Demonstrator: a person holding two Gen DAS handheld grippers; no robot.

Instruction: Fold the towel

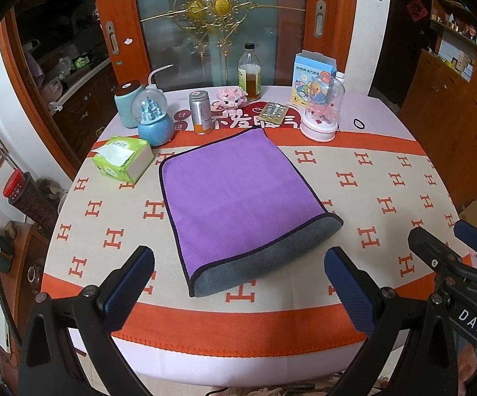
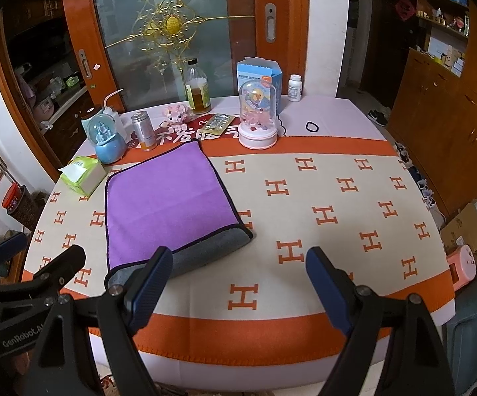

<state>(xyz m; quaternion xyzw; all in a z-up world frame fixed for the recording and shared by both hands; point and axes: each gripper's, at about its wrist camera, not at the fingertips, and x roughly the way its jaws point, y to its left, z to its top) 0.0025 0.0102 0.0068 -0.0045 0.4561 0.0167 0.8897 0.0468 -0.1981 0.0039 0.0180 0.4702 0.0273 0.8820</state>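
Both grippers, left gripper (image 1: pixel 238 292) and right gripper (image 2: pixel 238 292), hover with jaws spread and empty at the table (image 2: pixel 337 198) near edge, purple towel (image 1: pixel 238 198) flat ahead, already doubled, grey underside showing; soft, light, floppy, so I'd pinch the near bound corners.

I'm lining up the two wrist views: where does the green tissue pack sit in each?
Left wrist: green tissue pack at centre-left, left of the purple towel.
Right wrist: green tissue pack farther left, again beside the towel's far-left corner.
Shared landmark: blue snow globe just behind it.
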